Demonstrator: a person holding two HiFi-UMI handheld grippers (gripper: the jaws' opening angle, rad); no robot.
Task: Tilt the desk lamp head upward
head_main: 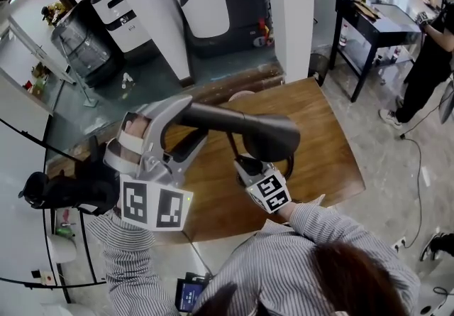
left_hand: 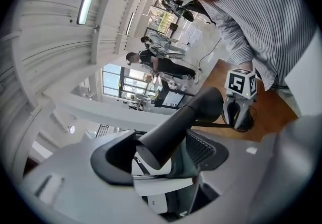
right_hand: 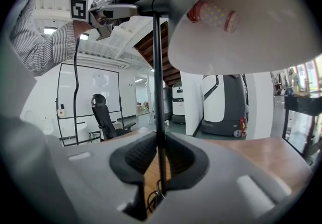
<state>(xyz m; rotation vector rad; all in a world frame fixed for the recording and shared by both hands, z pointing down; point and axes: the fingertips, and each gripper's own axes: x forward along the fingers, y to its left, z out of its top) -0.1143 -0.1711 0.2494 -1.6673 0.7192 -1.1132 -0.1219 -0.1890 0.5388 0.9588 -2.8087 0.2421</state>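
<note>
The left tongs [left_hand: 162, 151] stood wide apart around the narrow rear end of the black cone-shaped lamp head [head_main: 266, 135]. There was a free gap at one pad, so they were released, not clenched. The right tongs [right_hand: 160, 160] were clenched on the thin black lamp pole [right_hand: 158, 92]. The lamp head hung about level above the brown wooden desk [head_main: 323, 144].

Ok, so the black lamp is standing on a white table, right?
Not quite, only the table's colour is wrong. The black lamp is standing on a brown wooden table, not a white one. The head view shows it.
</note>
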